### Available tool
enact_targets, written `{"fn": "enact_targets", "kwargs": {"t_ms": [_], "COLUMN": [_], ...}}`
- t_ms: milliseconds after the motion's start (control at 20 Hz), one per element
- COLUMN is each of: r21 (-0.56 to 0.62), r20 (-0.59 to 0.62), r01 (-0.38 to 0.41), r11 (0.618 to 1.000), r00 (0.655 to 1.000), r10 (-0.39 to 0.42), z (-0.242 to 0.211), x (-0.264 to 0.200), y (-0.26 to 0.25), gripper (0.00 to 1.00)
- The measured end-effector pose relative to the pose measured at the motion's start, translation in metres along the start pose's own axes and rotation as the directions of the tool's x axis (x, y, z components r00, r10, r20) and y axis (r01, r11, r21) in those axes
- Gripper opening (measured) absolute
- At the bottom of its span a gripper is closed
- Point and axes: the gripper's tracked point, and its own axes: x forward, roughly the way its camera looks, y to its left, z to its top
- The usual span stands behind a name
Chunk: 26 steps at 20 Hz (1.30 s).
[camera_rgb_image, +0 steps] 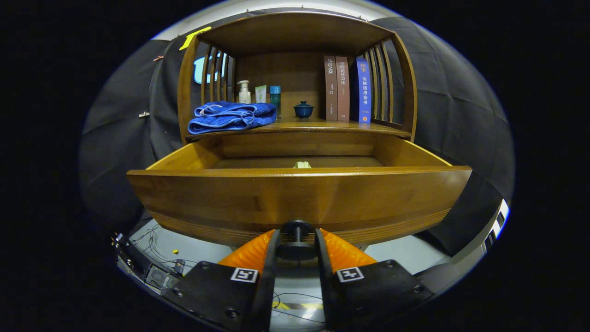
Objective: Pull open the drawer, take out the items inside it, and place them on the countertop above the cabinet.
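Observation:
The wooden drawer (299, 196) stands pulled well out of the cabinet, its front panel just ahead of my fingers. My gripper (296, 246) is shut on the drawer's dark round knob (296, 229), one finger pressing on each side of it. Inside the drawer, a small pale item (302, 164) peeks just over the front panel; most of it is hidden. Above the drawer is the countertop (322, 125) of the cabinet, a wooden shelf with slatted sides.
On the countertop lie a folded blue towel (230, 116), a pump bottle (244, 92), a small tube (261, 94), a teal bottle (275, 97), a dark blue lidded cup (303, 109) and three upright books (346, 88). Cables and a box (154, 272) lie on the floor below left.

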Motion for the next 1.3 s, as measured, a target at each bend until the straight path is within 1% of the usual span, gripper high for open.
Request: {"fn": "enact_targets", "kwargs": {"t_ms": [150,250,350,550,650,750,850,950,1050,1100,1200,1300], "r21": [-0.006,-0.017,-0.009,0.008,0.021,0.036,0.080,0.109,0.102,0.098,0.073,0.052], "r20": [0.045,0.043,0.032,-0.021,-0.087,-0.188,-0.296,-0.419,-0.512,-0.547,-0.592,-0.615], "r01": [0.035,0.021,0.002,0.006,0.010,-0.005,-0.019,-0.032,-0.023,-0.018,0.005,0.016], "r11": [0.999,1.000,1.000,1.000,1.000,0.999,0.997,0.993,0.995,0.995,0.997,0.999], "r00": [0.998,0.999,0.999,1.000,0.996,0.982,0.954,0.905,0.856,0.834,0.805,0.788], "r10": [-0.035,-0.020,-0.002,-0.006,-0.008,0.012,0.042,0.076,0.073,0.069,0.039,0.019], "z": [0.026,0.039,0.060,0.108,0.125,0.130,0.128,0.118,0.101,0.093,0.081,0.072], "x": [-0.021,-0.035,-0.046,-0.049,-0.034,-0.015,0.009,0.032,0.059,0.070,0.093,0.112], "y": [-0.008,-0.004,0.000,-0.001,-0.002,0.000,0.005,0.011,0.009,0.009,0.003,-0.003], "gripper": [0.75,0.98,1.00,1.00,1.00,1.00,1.00,1.00,1.00,1.00,1.00,0.99]}}
